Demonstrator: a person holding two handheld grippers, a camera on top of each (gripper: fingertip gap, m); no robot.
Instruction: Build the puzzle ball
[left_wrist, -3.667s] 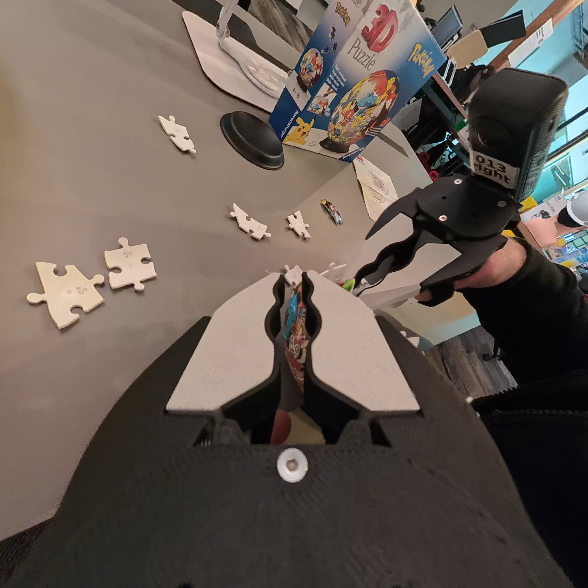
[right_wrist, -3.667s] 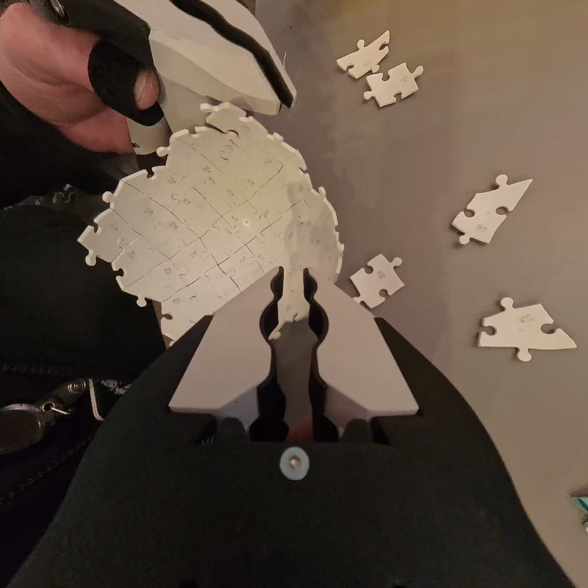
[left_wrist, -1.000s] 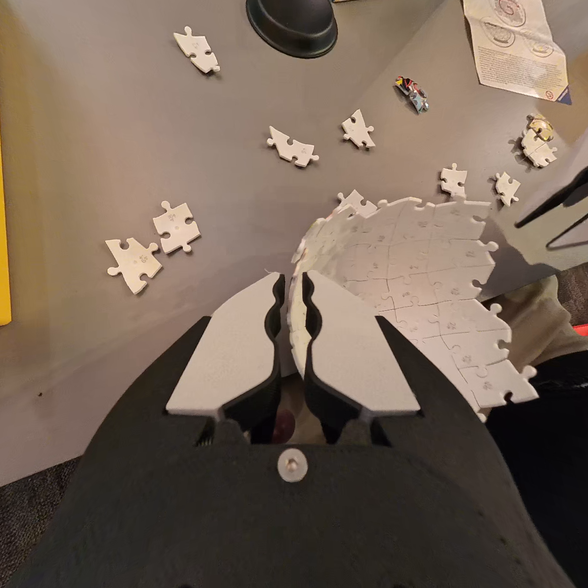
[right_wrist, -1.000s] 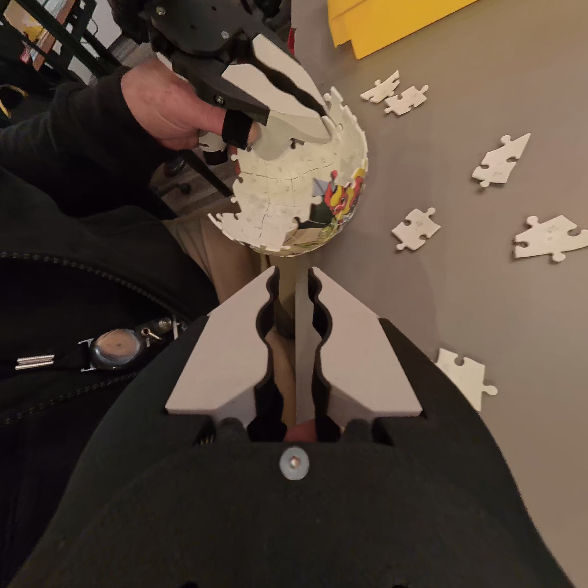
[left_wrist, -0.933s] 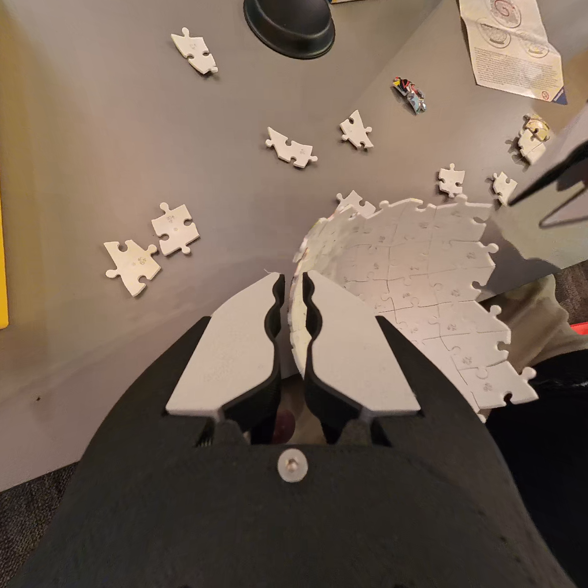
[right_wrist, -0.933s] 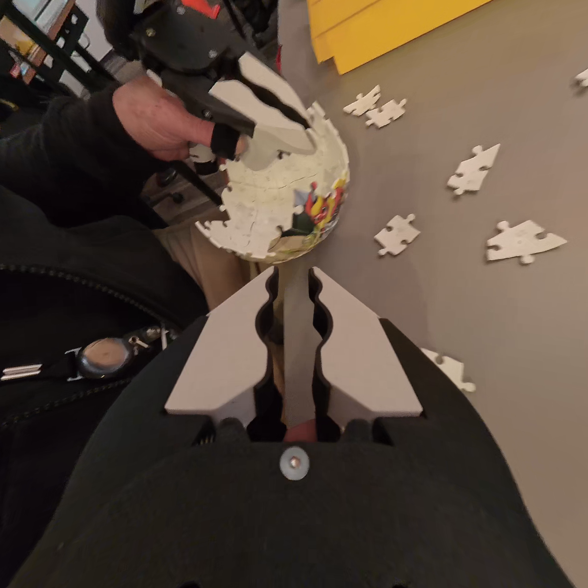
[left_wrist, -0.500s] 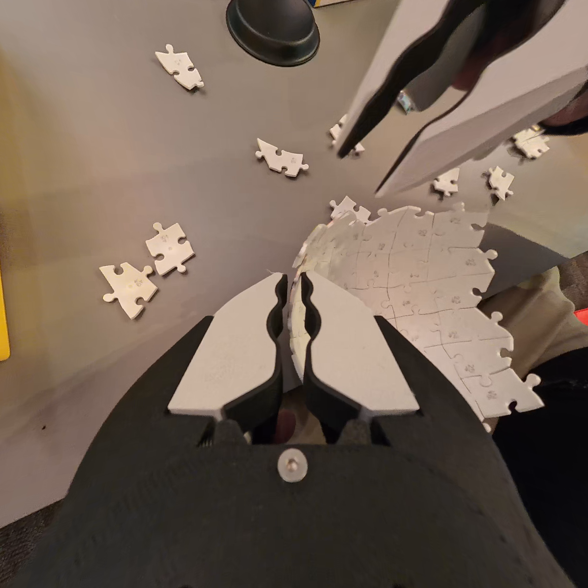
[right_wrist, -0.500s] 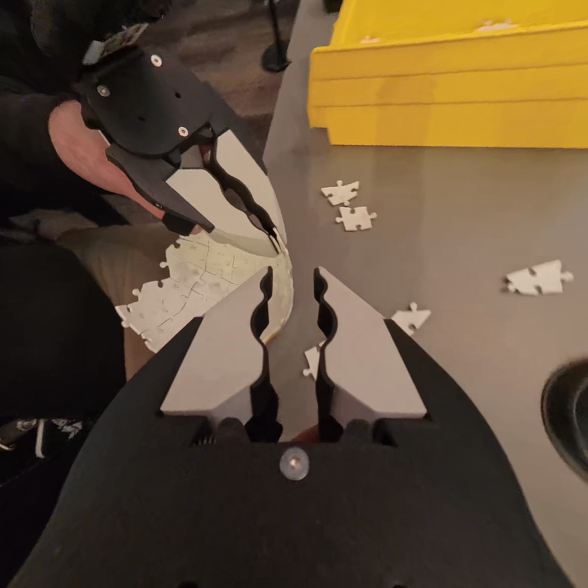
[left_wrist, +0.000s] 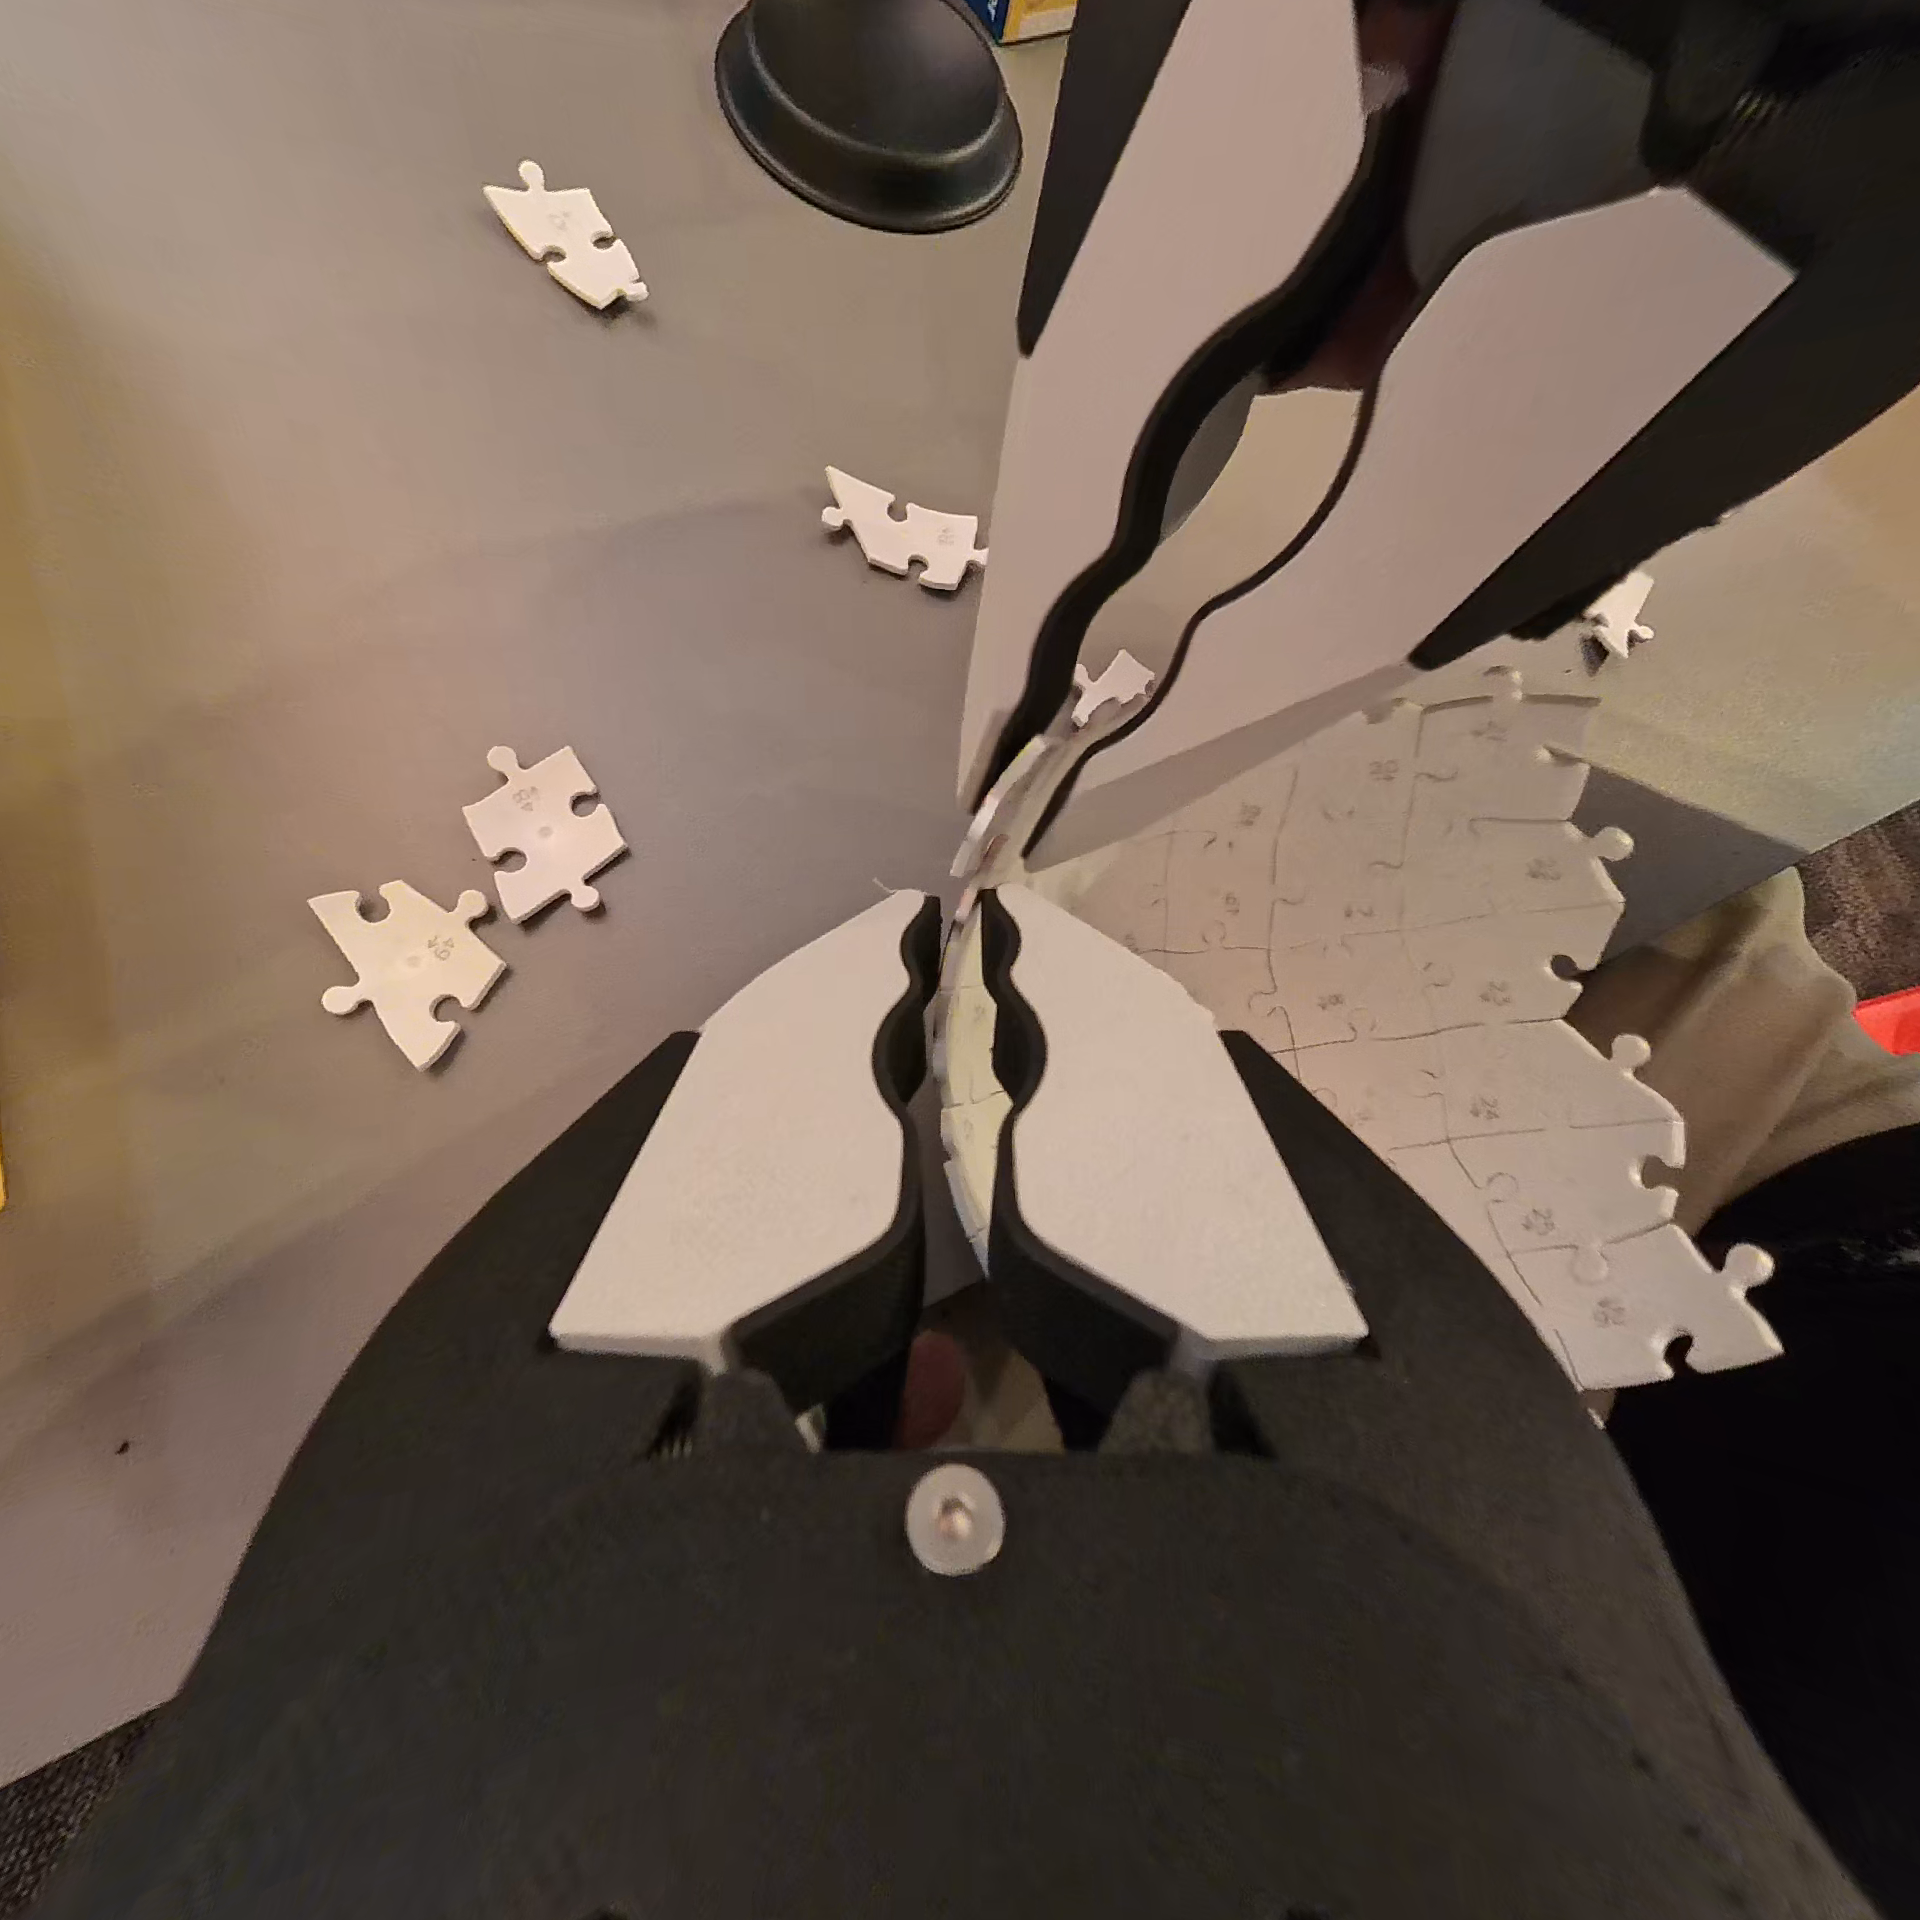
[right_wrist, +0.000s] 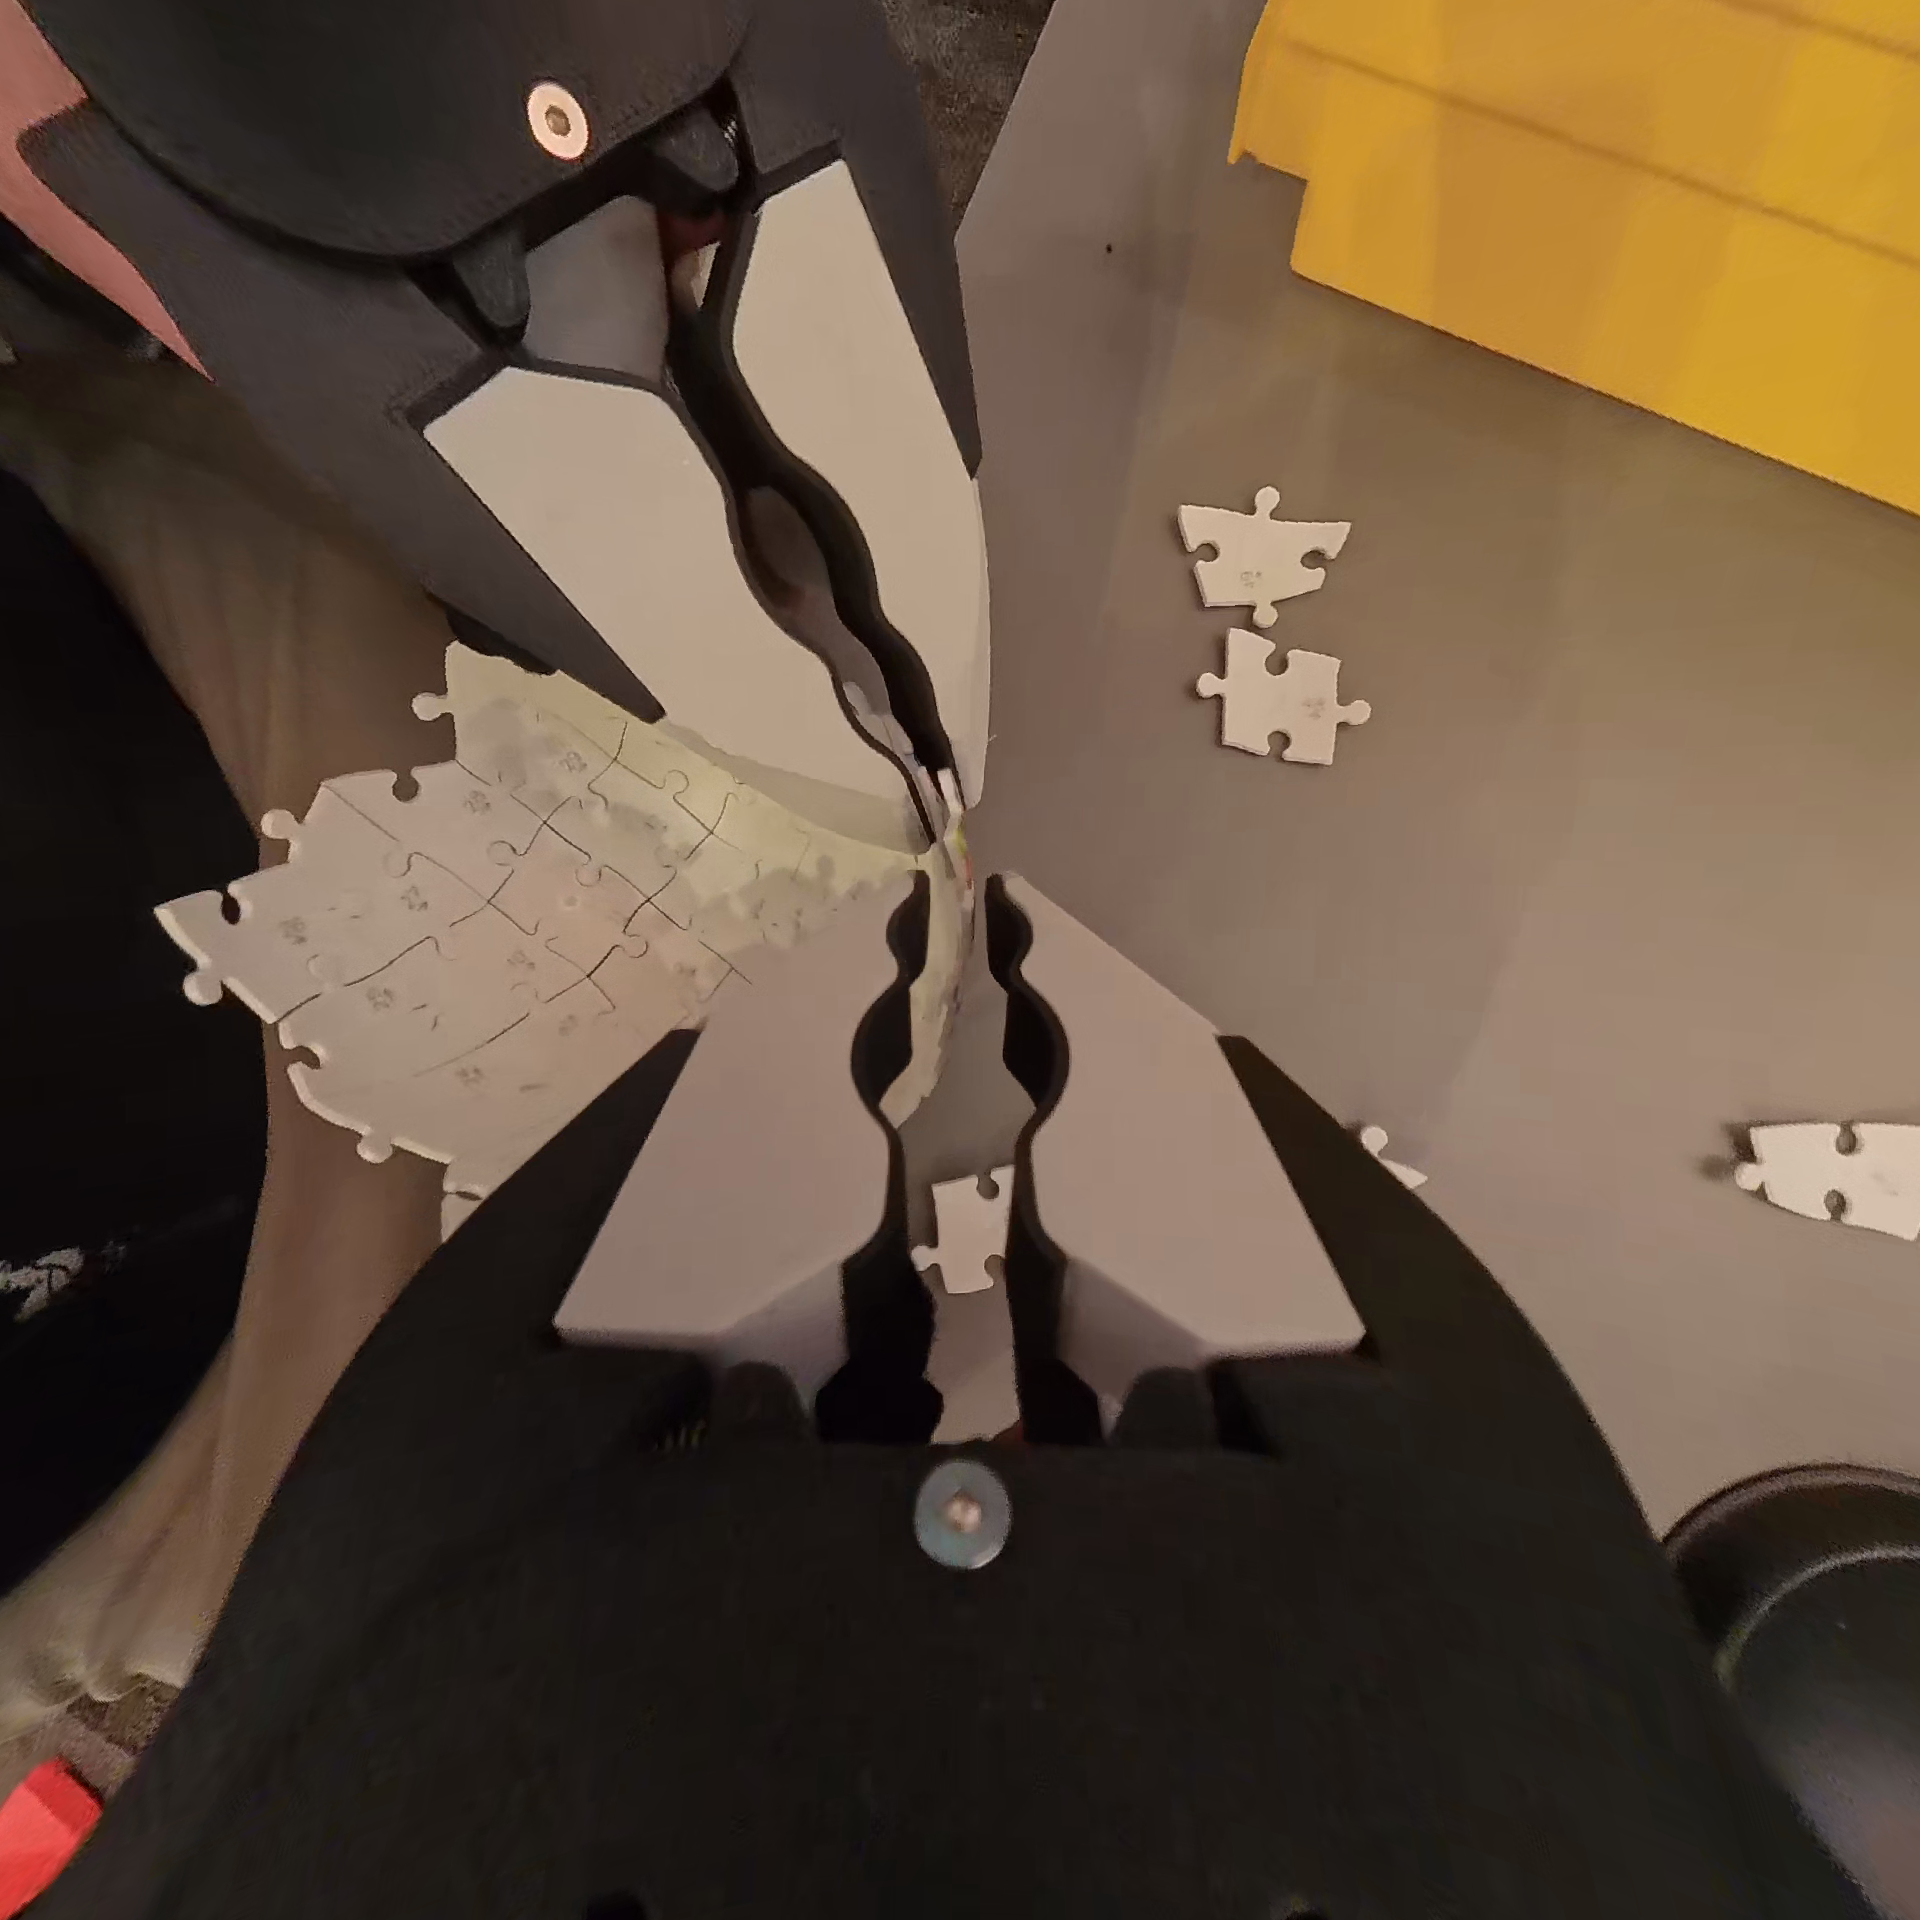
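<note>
The puzzle ball is a partly built curved shell (left_wrist: 1455, 987) of white-backed pieces, held in the air over the table's near edge. My left gripper (left_wrist: 961, 904) is shut on the shell's rim. My right gripper (left_wrist: 1003, 821) comes in from the far side, tip to tip with the left, and pinches the same rim just beyond it. In the right wrist view the right gripper (right_wrist: 958, 888) is shut on the shell (right_wrist: 468, 935), and the left gripper (right_wrist: 935, 790) clamps the rim from above. Loose pieces (left_wrist: 545, 831) lie face down on the grey table (left_wrist: 312, 520).
A black round stand (left_wrist: 868, 114) sits at the table's far side and also shows in the right wrist view (right_wrist: 1818, 1621). A yellow bin (right_wrist: 1610, 260) stands on the table. More loose pieces (right_wrist: 1262, 551) lie scattered. A person's lap is under the shell. The grippers are tip to tip, or close to it.
The right gripper, open half a second ago, has swung in to the shell's rim opposite the left gripper and closed on it. The left gripper kept its hold.
</note>
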